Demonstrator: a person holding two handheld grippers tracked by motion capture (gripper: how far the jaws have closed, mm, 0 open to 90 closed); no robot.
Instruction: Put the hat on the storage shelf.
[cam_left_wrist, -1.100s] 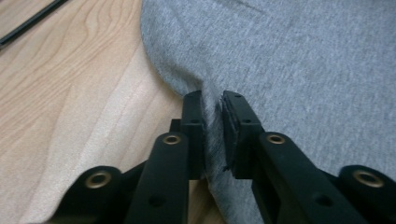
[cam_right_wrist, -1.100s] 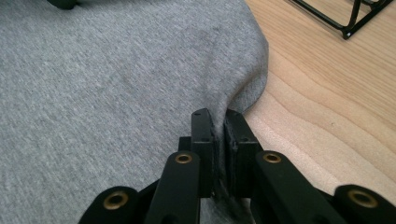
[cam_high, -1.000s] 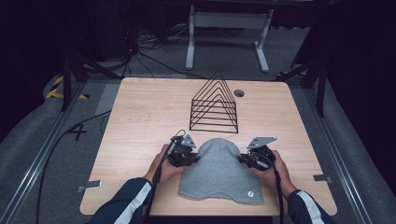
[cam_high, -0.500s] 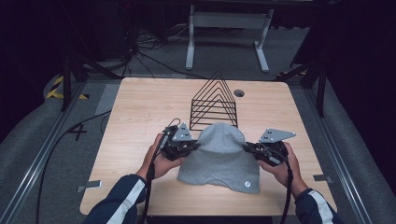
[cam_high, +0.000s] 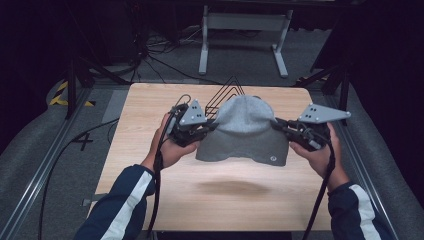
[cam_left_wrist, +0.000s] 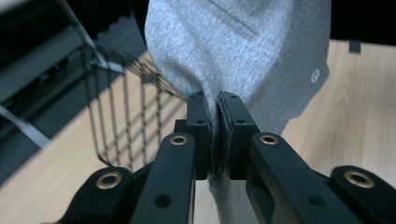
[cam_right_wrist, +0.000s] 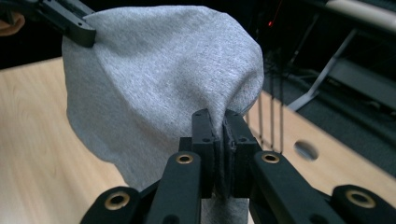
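A grey knitted cloth (cam_high: 246, 130), shaped like a hat or hood with a small round badge near its hem, hangs in the air above the wooden table (cam_high: 145, 165). My left gripper (cam_high: 204, 131) is shut on its left edge, and the left gripper view shows the grey cloth (cam_left_wrist: 243, 51) pinched between the jaws of that gripper (cam_left_wrist: 216, 100). My right gripper (cam_high: 280, 126) is shut on the right edge, with the cloth (cam_right_wrist: 154, 74) bunched between its own jaws (cam_right_wrist: 219, 117). The cloth's shadow lies on the table below it.
A black wire rack (cam_high: 225, 96) with triangular dividers stands on the table just behind the cloth. A round hole (cam_right_wrist: 306, 150) sits in the tabletop near the far edge. Cables and a white metal stand (cam_high: 240, 30) lie on the floor beyond.
Both grippers have risen together, lifting the grey cloth off the table until it hangs free in front of the wire rack.
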